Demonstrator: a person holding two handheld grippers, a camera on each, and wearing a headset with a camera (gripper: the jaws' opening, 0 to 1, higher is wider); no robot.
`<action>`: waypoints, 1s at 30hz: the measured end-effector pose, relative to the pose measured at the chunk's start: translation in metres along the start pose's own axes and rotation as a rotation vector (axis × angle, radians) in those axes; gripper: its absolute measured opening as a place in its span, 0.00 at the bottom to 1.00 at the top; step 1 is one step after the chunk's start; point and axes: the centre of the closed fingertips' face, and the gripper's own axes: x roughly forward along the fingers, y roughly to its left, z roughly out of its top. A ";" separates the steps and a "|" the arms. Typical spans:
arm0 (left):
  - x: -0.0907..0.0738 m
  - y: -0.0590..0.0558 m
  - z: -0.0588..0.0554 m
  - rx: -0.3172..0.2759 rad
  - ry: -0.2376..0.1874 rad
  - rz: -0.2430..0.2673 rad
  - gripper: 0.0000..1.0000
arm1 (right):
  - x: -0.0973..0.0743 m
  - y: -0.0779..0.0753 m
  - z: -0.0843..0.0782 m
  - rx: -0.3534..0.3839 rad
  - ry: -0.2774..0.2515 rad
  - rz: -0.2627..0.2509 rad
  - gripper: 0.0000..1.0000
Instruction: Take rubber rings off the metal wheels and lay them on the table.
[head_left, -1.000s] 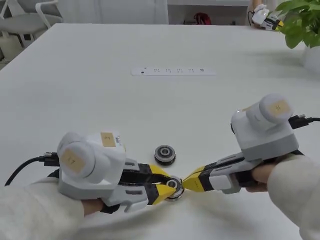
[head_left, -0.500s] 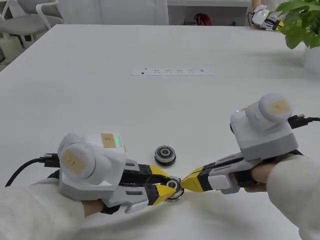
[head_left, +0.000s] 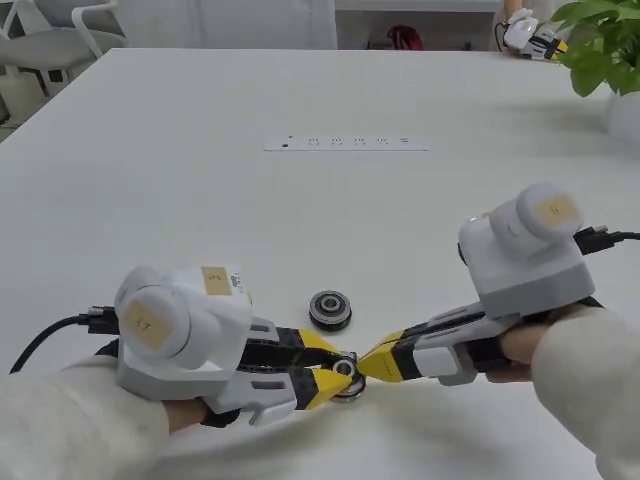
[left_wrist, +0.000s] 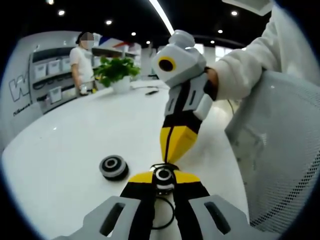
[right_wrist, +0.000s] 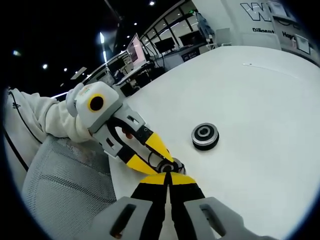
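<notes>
My left gripper (head_left: 338, 374) is shut on a small metal wheel (left_wrist: 163, 175), held just above the table. My right gripper (head_left: 369, 366) meets it from the right, jaws shut, its yellow tips pinching the thin black rubber ring at the wheel's rim (right_wrist: 167, 167). A loop of that thin black ring (left_wrist: 165, 212) hangs below the wheel between the left jaws. A second metal wheel (head_left: 330, 309) with its black ring on lies flat on the white table, just beyond the two grippers, also in the left gripper view (left_wrist: 113, 166) and the right gripper view (right_wrist: 205, 135).
A white power strip (head_left: 346, 143) lies mid-table, far from the work. A potted plant (head_left: 601, 45) stands at the far right corner. A mesh chair back (left_wrist: 275, 150) is close behind the near table edge. A person (left_wrist: 82, 60) stands by the shelves.
The right gripper has edged slightly left and up against the held wheel. The left gripper and the wheel on the table have stayed put.
</notes>
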 end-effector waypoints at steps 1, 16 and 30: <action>0.000 0.000 0.000 0.000 0.000 0.000 0.14 | 0.000 0.000 0.000 -0.002 -0.001 0.001 0.00; 0.000 0.000 0.000 -0.005 -0.011 0.001 0.14 | 0.000 -0.001 0.001 0.002 -0.007 0.007 0.00; -0.001 0.000 0.001 -0.020 -0.028 0.002 0.14 | 0.000 0.002 0.003 0.002 -0.013 0.023 0.00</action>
